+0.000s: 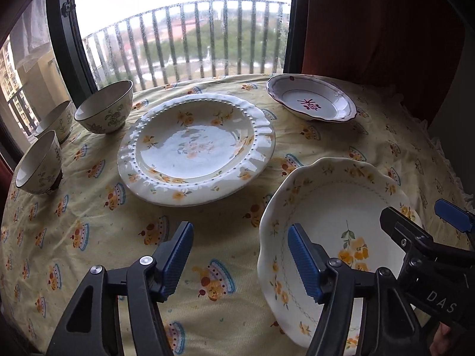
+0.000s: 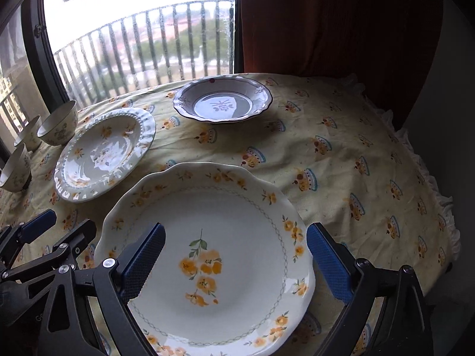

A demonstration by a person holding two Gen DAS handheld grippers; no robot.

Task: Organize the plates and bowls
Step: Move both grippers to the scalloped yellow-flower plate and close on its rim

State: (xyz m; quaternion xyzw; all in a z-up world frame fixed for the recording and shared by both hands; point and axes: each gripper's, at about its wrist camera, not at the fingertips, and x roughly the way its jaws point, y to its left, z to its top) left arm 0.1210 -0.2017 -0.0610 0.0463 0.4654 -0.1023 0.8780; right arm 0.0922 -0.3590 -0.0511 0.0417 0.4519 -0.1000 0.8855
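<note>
A large scalloped plate (image 2: pixel 225 207) with yellow flowers lies on the tablecloth nearest me. My left gripper (image 1: pixel 242 259) is open over its left rim (image 1: pixel 262 237), one pad above the cloth and the other above the plate's inside. My right gripper (image 2: pixel 237 264) is open across the plate's right half, its right pad just outside the rim; neither gripper's pads press on it. A beaded-rim flowered plate (image 1: pixel 196 148) lies further back, with a small maroon-edged dish (image 1: pixel 311 98) at the back right. Three bowls (image 1: pixel 104 109) (image 1: pixel 56 121) (image 1: pixel 38 163) stand at the left.
The round table wears a yellow patterned tablecloth (image 1: pixel 98 231) with a frilled edge (image 2: pixel 439 195) at the right. A window with a balcony railing (image 1: pixel 193 41) is behind the table, and a dark red curtain (image 2: pixel 326 20) hangs at the back right.
</note>
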